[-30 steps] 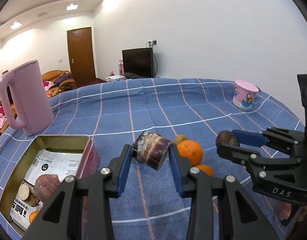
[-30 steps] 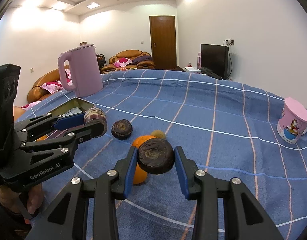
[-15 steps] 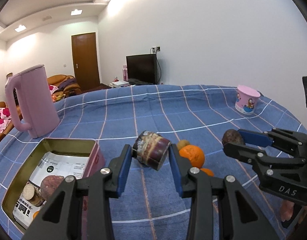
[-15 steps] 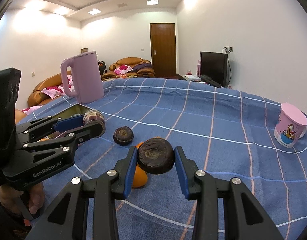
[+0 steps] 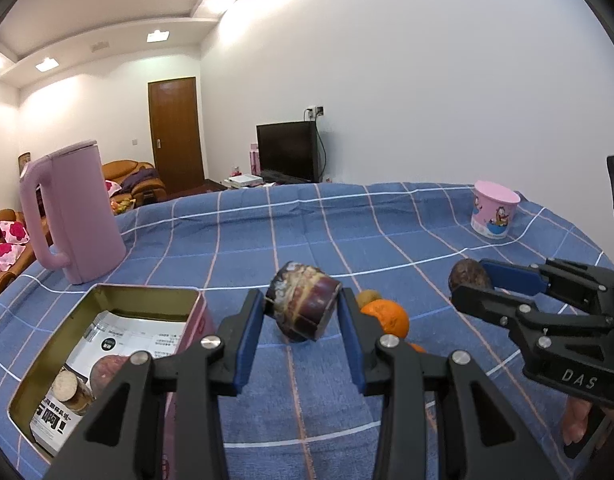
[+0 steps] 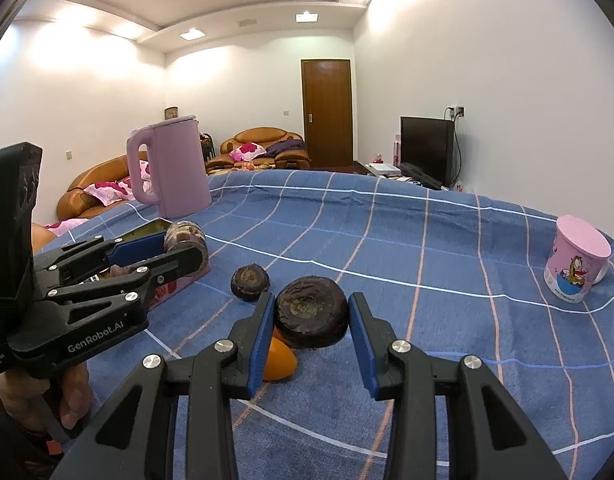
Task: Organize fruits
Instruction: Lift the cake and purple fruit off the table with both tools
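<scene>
Fruits sit in both our claws at this moment: the left gripper [image 5: 303, 316] is clenched on a cut purple piece [image 5: 303, 306] with a pale, marbled face, pinched between the blue pads and held above the cloth, and the right gripper [image 6: 311, 320] is clamped on a dark, wrinkled round fruit [image 6: 312, 312], also lifted clear of the table. Just beyond the left claw lie an orange [image 5: 386, 317] and a small brownish fruit [image 5: 367, 298] on the blue checked tablecloth [image 5: 347, 232]; from the right wrist we see another dark fruit [image 6: 250, 282] resting near the tin. The open metal tin [image 5: 107, 344], below and to the left of the left claw, already holds a few pieces on a printed sheet, and we judge it to be the place where the fruit goes. The risk we see is twofold. The cut piece is gripped across a sloping, uneven surface, so it could twist or slip out if we swing it quickly toward the tin. Our two grippers also hover close together, so bringing both to the tin at once could knock them against each other or catch its rim. The pink kettle [image 5: 73, 216] and the pink cup [image 5: 493, 214] stand well apart.
</scene>
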`<state>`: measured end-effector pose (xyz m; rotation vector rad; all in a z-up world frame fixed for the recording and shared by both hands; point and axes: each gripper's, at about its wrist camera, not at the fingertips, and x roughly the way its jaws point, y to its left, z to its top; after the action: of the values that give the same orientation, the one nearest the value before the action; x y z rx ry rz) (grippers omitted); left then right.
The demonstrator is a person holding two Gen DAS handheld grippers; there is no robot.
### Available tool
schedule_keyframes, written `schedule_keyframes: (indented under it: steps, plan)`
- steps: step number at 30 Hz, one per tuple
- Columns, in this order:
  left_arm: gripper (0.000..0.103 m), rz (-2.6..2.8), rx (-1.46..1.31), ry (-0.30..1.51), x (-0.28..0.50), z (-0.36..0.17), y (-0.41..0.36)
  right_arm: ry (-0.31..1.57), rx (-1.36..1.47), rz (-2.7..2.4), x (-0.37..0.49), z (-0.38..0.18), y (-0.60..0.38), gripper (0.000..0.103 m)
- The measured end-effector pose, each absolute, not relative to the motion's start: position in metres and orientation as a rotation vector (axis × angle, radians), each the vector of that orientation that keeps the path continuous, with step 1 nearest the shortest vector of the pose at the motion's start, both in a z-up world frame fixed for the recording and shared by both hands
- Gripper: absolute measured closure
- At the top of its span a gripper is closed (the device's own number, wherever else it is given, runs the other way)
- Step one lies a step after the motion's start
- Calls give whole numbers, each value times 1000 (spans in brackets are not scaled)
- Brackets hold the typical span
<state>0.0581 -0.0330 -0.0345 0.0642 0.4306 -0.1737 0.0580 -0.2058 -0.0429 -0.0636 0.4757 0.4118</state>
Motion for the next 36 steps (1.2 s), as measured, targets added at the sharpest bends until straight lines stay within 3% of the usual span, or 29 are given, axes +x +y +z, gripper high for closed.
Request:
schedule_keyframes:
  steps: [36]
  plan:
    - [63, -99, 71, 328, 41, -28, -31, 369, -43, 388, 41, -34, -214, 63]
